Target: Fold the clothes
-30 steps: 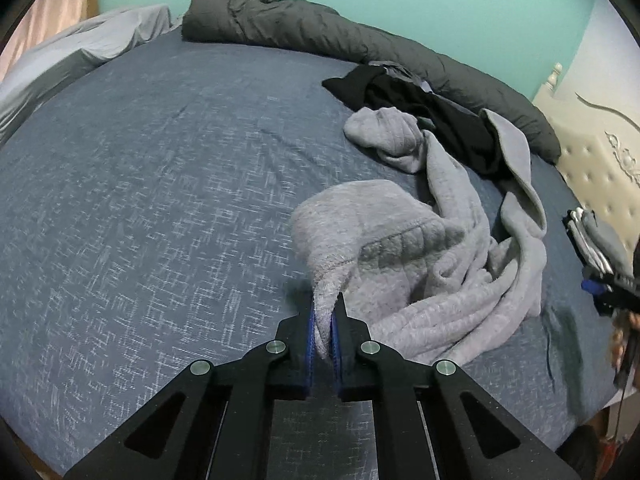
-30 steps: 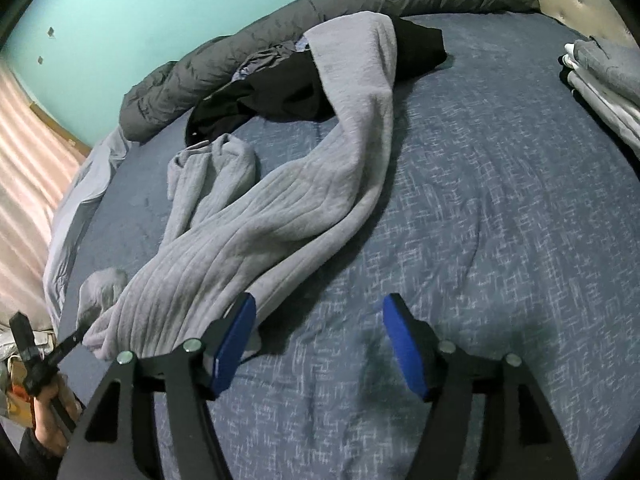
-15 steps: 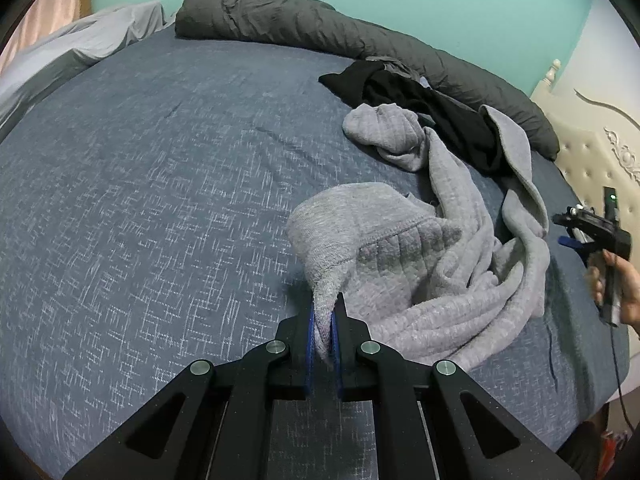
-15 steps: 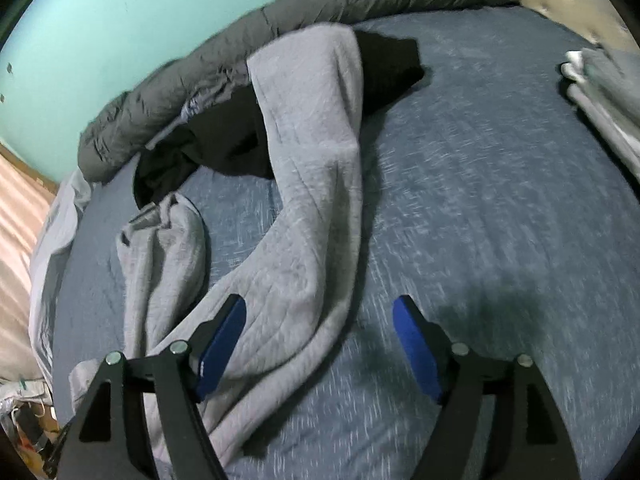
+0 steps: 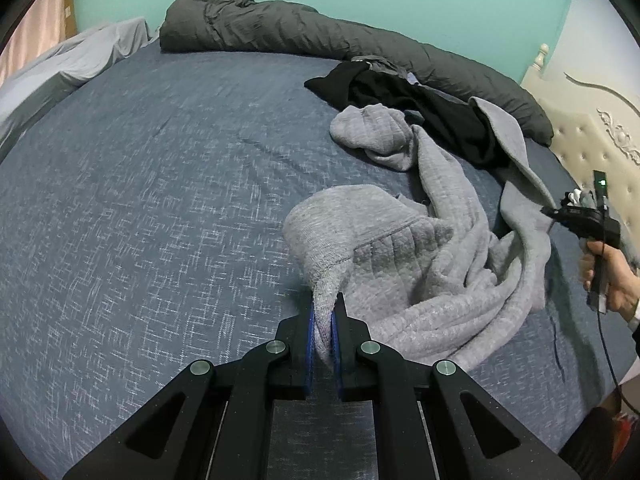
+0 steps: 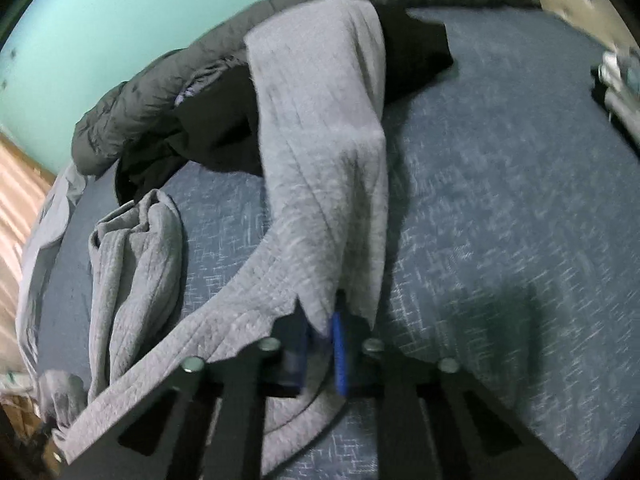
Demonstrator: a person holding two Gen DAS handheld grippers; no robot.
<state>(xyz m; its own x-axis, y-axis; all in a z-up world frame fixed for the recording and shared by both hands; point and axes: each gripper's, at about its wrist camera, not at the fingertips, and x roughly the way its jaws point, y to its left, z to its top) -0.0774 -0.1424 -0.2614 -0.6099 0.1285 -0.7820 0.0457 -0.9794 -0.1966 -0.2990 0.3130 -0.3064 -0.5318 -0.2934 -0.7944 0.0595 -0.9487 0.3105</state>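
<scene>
Both tools clamp the grey garment (image 5: pixel 420 264): left tool (image 5: pixel 323 320), right tool (image 6: pixel 326 332); no writing readable.

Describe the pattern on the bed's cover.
Slate-blue bed cover flecked with short white crosshatch dashes; sharpest in the left wrist view.

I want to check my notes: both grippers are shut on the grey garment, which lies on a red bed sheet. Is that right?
Not quite. The bed sheet is blue-grey, not red, as the left wrist view shows. The rest stands: the left gripper and the right gripper are both shut on the grey garment.
</scene>
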